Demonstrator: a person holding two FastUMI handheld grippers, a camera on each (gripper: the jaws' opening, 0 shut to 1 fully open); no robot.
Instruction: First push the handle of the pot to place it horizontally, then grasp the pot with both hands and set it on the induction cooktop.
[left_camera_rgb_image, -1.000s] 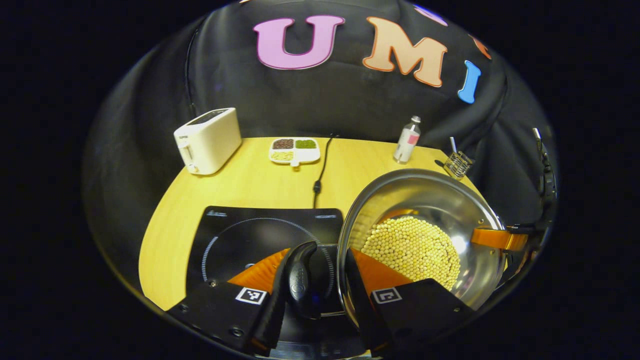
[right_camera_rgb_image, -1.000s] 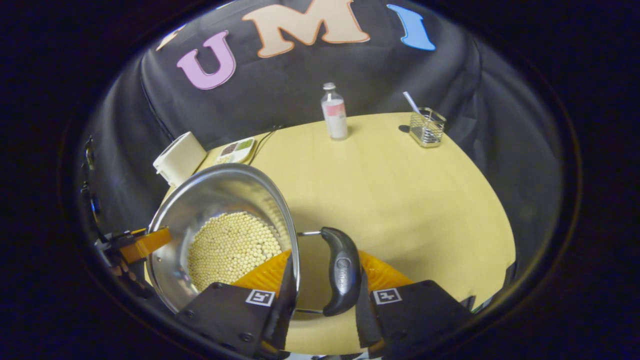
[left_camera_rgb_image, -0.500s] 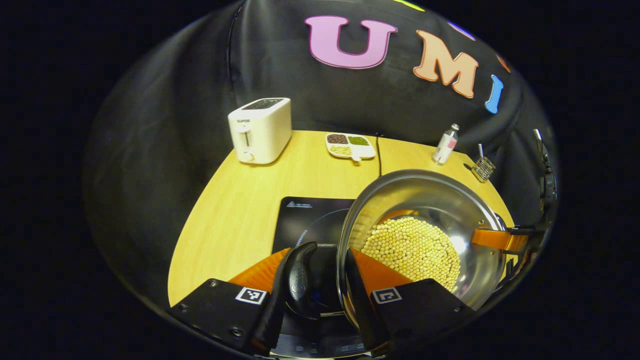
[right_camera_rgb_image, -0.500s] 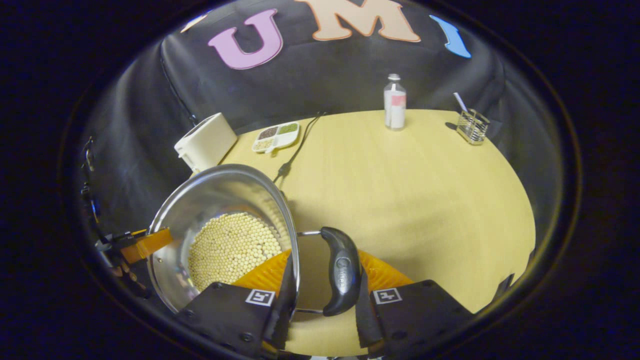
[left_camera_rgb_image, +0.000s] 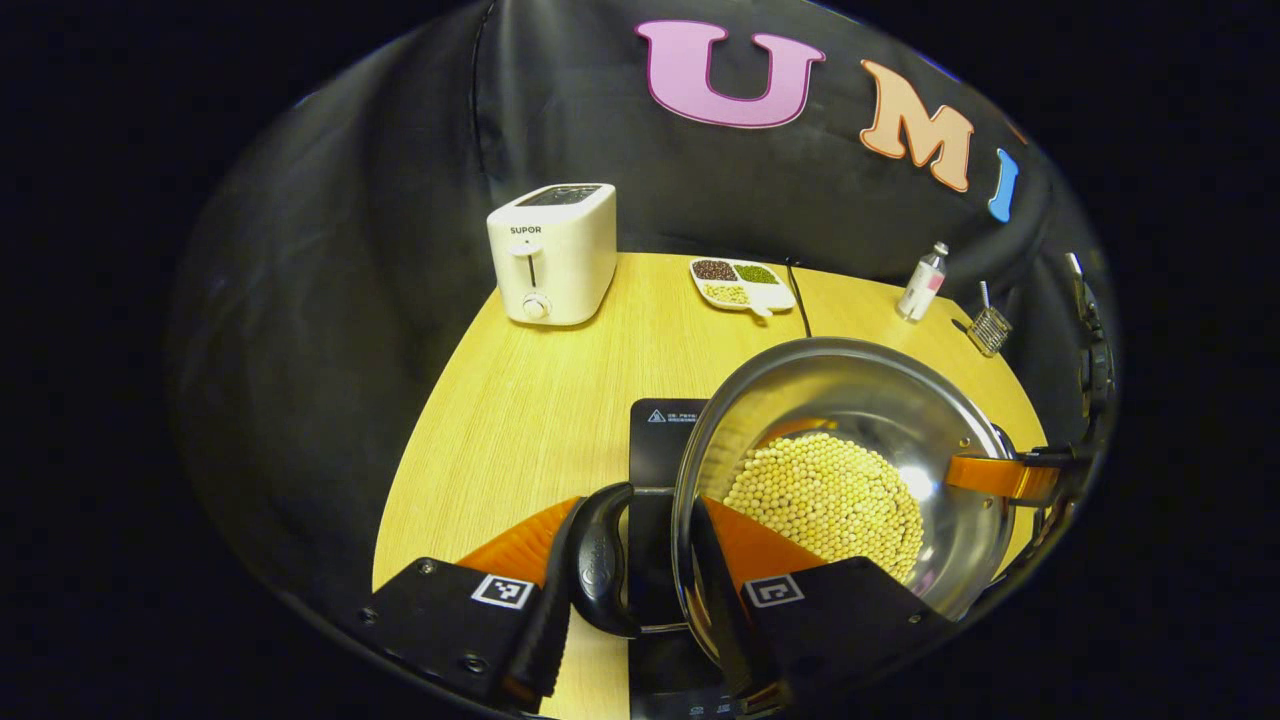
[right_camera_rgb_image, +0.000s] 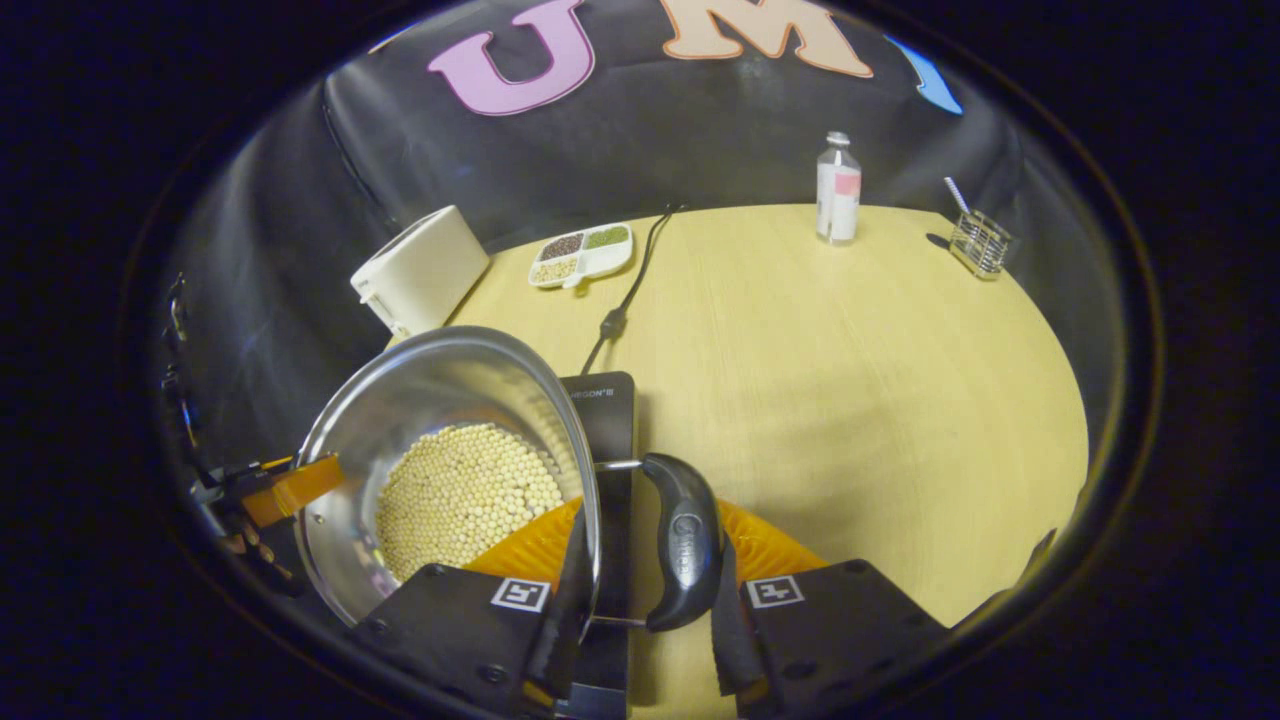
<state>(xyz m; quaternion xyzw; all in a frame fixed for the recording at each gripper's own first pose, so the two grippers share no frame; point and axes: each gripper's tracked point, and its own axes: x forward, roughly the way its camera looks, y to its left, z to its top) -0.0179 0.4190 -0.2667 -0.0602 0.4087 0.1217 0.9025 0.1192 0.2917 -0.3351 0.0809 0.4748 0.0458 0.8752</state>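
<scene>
The left gripper (left_camera_rgb_image: 625, 590) pinched one black side handle (left_camera_rgb_image: 598, 570) of the steel pot (left_camera_rgb_image: 850, 400), one finger outside the handle and the other inside the rim, while the right gripper (right_camera_rgb_image: 645, 590) clamped the opposite handle (right_camera_rgb_image: 685, 540) the same way. The pot, holding pale yellow beans (left_camera_rgb_image: 825, 500), sat between them above the black induction cooktop (left_camera_rgb_image: 662, 425), whose corner showed beside the rim; whether it touched, I could not tell. Farther back on the wooden table (left_camera_rgb_image: 520, 400) stood a white toaster (left_camera_rgb_image: 553, 252), a divided dish (left_camera_rgb_image: 742, 283), a bottle (right_camera_rgb_image: 838, 188) and a wire holder (right_camera_rgb_image: 980, 242).

Bean-filled steel pot (left_camera_rgb_image: 850, 470) above black induction cooktop (left_camera_rgb_image: 660, 440), handles horizontal.
</scene>
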